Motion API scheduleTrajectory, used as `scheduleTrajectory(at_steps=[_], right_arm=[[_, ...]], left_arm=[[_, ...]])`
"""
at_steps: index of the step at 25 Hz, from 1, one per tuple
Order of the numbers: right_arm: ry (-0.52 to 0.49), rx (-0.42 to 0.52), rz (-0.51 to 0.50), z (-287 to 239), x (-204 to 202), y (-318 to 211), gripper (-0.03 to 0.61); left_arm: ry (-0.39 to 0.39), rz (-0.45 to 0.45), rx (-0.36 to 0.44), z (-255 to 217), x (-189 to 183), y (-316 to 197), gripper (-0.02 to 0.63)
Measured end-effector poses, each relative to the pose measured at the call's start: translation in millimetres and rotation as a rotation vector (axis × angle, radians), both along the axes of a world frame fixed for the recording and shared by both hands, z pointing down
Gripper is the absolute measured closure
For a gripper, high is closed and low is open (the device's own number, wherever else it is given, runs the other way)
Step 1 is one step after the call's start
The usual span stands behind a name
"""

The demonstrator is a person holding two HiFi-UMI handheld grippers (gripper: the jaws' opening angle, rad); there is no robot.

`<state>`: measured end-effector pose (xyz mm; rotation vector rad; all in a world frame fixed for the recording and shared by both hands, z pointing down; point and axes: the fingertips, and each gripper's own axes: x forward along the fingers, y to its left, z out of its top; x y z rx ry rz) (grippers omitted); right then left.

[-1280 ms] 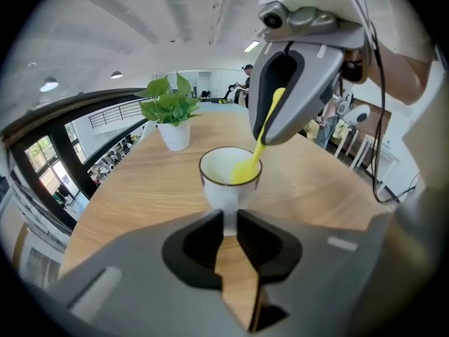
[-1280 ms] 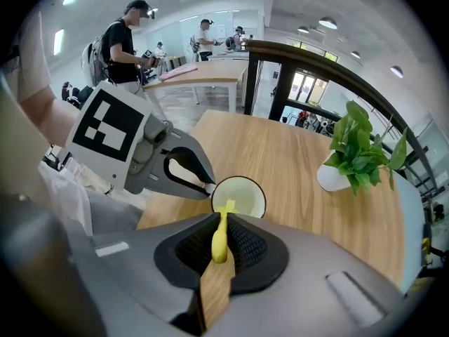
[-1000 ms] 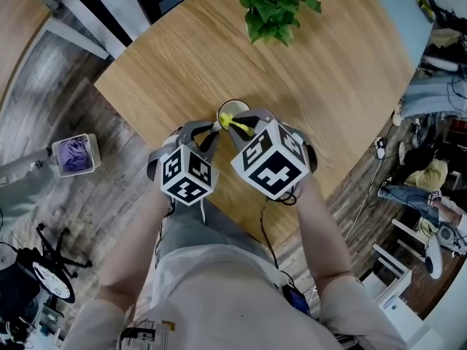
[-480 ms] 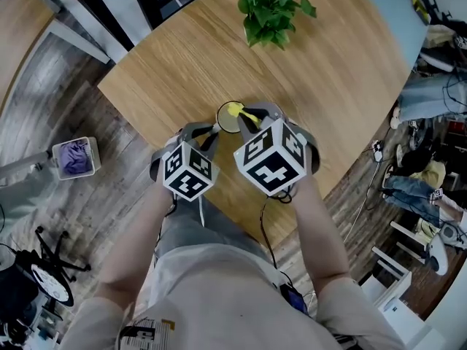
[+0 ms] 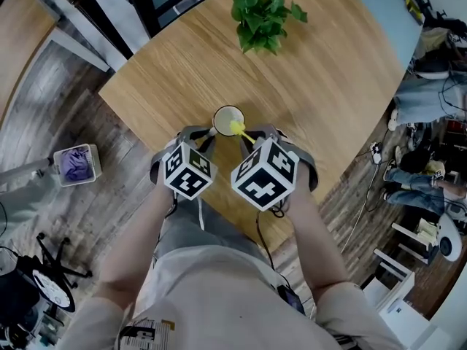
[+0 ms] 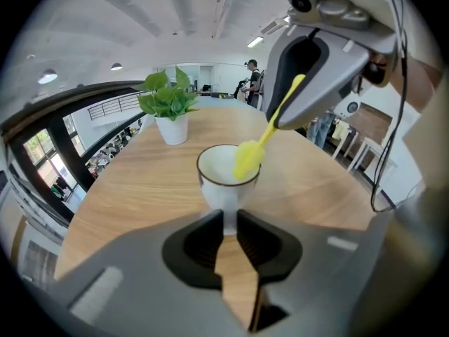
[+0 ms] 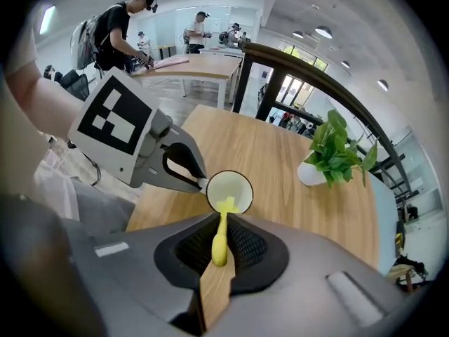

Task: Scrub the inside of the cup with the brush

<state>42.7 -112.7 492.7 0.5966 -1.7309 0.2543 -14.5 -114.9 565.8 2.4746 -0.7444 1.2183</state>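
A white cup [image 5: 228, 119] with a dark rim stands near the front edge of the round wooden table [image 5: 328, 71]. My left gripper [image 5: 207, 134] is shut on the cup's handle; in the left gripper view the cup [image 6: 226, 177] stands just past my left gripper [image 6: 229, 220]. My right gripper [image 5: 252, 137] is shut on the handle of a yellow brush [image 5: 238, 129]. The brush [image 7: 220, 232] reaches forward from my right gripper [image 7: 223, 225], and its head sits at the near rim of the cup [image 7: 230, 190], over the opening. From the left, the brush head [image 6: 247, 160] overlaps the cup's right rim.
A potted green plant [image 5: 263, 14] stands at the table's far side. On the floor to the left sits a small bin [image 5: 75, 159] with purple stuff in it. Chairs and clutter [image 5: 427, 173] lie to the right of the table. People stand at desks in the background [image 7: 126, 34].
The brush head has come from inside the cup's opening to its right near rim. Both grippers keep their grips, and the cup has stayed on the table.
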Motion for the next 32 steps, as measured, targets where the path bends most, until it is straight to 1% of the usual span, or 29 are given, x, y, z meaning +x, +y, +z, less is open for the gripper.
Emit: scheduleTrajectory(at_steps=[3, 5, 9, 11, 13, 15, 18, 22, 24, 26, 28, 32], right_arm=[[-0.047, -0.026, -0.002, 0.4, -12.9, 5.8, 0.546], [-0.086, -0.022, 0.004, 0.3, -22.2, 6.3, 0.545], [-0.155, 0.026, 0.014, -0.9, -38.2, -1.9, 0.545], [-0.198, 0.056, 0.025, -5.7, -44.3, -9.2, 0.546], [-0.219, 0.095, 0.032, -12.1, -48.5, -15.4, 0.546], [-0.226, 0.14, 0.044, -18.2, -49.4, -20.5, 0.546], [-0.254, 0.202, 0.097, -28.2, -44.5, -28.8, 0.546], [-0.277, 0.26, 0.159, -43.1, -32.2, -34.7, 0.546], [-0.284, 0.295, 0.177, -53.8, -26.9, -35.5, 0.546], [-0.302, 0.329, 0.201, -66.6, -21.5, -36.0, 0.546], [-0.324, 0.369, 0.226, -80.6, -16.0, -36.6, 0.546], [-0.393, 0.463, 0.265, -115.9, -10.7, -36.0, 0.546]], left_arm=[[-0.014, 0.002, -0.002, -0.1, -0.4, -0.2, 0.558], [-0.022, 0.011, -0.002, 0.1, 0.5, -0.1, 0.557], [-0.032, 0.044, 0.008, 0.3, 0.0, 1.3, 0.558], [-0.08, 0.078, 0.044, 0.6, -1.7, 1.2, 0.557], [-0.13, 0.104, 0.079, 0.4, -1.4, 0.9, 0.555], [-0.141, 0.1, 0.081, 0.1, -0.6, 1.0, 0.555], [-0.126, 0.078, 0.065, 0.9, -2.6, 1.6, 0.552], [-0.118, 0.075, 0.054, 0.6, -4.2, 1.6, 0.548], [-0.12, 0.074, 0.051, -2.4, -6.6, 2.6, 0.536], [-0.111, 0.069, 0.058, -9.0, -9.8, 3.8, 0.51], [-0.079, 0.047, 0.058, -19.7, -13.1, 4.2, 0.509], [0.035, -0.036, 0.065, -56.3, -20.2, 0.4, 0.513]])
